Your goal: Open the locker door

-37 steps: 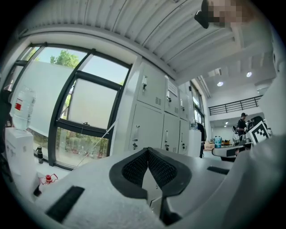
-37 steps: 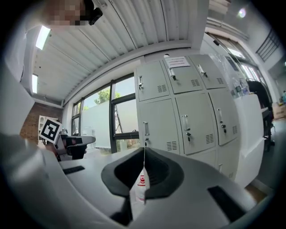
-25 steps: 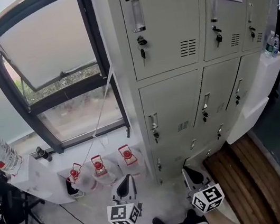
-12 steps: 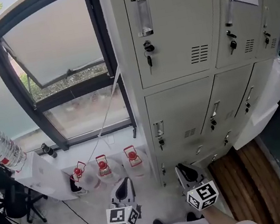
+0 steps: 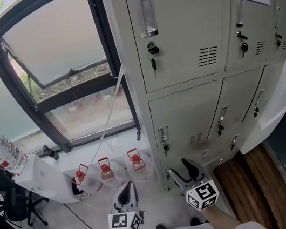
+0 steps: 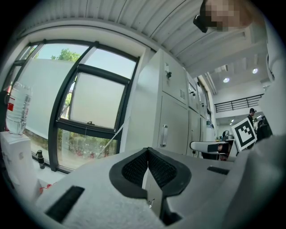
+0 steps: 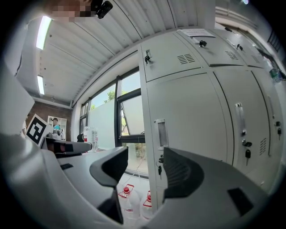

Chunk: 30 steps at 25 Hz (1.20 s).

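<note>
A bank of grey lockers stands ahead, all doors closed. The middle door of the left column has a recessed handle with a key under it. In the right gripper view that handle lies straight ahead, beyond the jaws. My right gripper is low in front of that column; its jaws have just been opening and stand open with nothing between them. My left gripper is shut and empty, left of the lockers and apart from them.
Three red-capped water jugs sit on the floor beside the lockers, under a black-framed window. A clear bottle stands on a white desk at the left. A white counter and a wooden floor strip are at the right.
The right gripper's jaws went from shut to open, and it moved left and forward towards the left locker column. The left gripper barely shifted.
</note>
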Tool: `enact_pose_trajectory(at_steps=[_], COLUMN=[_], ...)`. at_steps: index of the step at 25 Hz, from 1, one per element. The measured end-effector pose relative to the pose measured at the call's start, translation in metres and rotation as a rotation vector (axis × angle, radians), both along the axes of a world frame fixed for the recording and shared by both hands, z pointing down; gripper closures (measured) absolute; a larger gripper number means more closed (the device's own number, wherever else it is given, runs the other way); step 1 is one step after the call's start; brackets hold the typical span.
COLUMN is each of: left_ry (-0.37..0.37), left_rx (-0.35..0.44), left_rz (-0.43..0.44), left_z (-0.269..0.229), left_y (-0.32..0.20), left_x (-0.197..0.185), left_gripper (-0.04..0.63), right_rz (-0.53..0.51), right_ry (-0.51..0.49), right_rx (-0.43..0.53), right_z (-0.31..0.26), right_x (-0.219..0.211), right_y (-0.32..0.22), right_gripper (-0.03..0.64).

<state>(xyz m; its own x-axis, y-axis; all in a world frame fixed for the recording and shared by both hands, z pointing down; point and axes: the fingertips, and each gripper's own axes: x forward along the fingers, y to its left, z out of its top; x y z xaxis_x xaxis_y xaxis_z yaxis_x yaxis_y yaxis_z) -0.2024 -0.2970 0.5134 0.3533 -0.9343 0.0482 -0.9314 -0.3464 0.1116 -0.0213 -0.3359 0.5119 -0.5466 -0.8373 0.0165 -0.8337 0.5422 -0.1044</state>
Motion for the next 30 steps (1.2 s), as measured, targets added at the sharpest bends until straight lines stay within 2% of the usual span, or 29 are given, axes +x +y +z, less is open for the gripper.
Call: enact_pose_trajectory(at_steps=[15,30], left_ry=[0.007,0.026], left_rx=[-0.02,-0.044], left_rz=[-0.058,-0.066], left_z=[0.007,0.016], left_y=[-0.009,-0.016], left_x=[-0.039,-0.055], left_gripper=[0.591,0.591], right_rz=[-0.008,-0.02], right_ry=[0.082,0.112], right_rx=[0.046,0.05], right_z=[-0.011,-0.01], right_x=[-0.04,-0.061], right_y=[-0.106,-0.125], right_gripper=[0.399,0.399])
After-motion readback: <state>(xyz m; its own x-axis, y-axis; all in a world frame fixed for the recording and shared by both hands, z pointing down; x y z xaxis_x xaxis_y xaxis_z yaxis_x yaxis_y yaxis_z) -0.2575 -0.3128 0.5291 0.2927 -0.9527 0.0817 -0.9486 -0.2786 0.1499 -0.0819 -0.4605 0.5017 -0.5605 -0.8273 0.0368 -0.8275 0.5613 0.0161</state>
